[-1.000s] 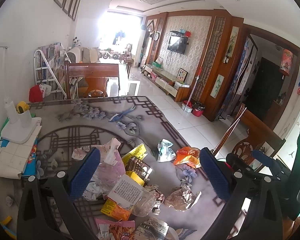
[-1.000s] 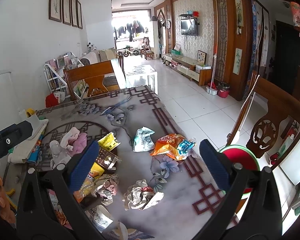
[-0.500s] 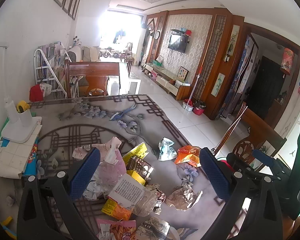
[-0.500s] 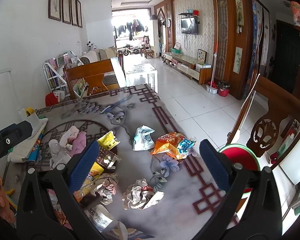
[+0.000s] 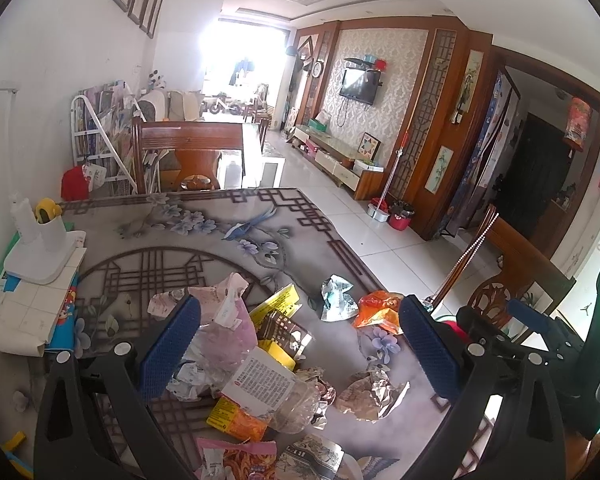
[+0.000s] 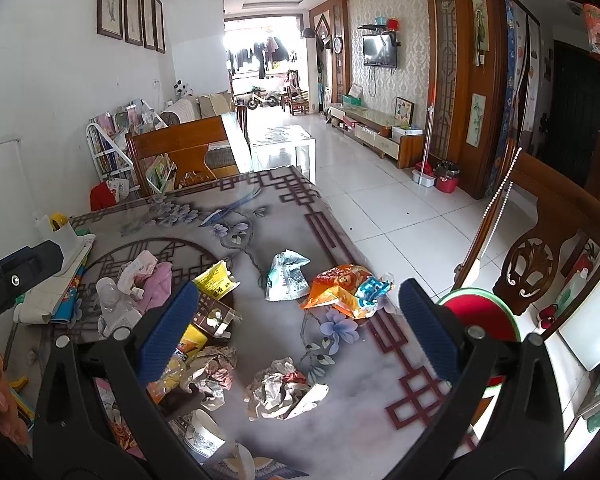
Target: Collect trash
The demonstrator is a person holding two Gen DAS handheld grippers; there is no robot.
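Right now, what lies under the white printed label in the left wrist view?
The white printed label lies on a clear crumpled plastic bottle, with an orange-yellow wrapper poking out below it. Whatever else sits beneath the pile is covered.

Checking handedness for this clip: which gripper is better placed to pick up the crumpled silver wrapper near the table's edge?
Right, probably. The right gripper is open with the crumpled silver wrapper lying between its fingers; the open left gripper hangs over the pile.

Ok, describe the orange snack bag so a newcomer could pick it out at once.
Start at the patterned table and follow its right edge toward the camera. The orange snack bag lies flat there, right of a crumpled silver-white wrapper. It alone is bright orange with a blue patch at one end.
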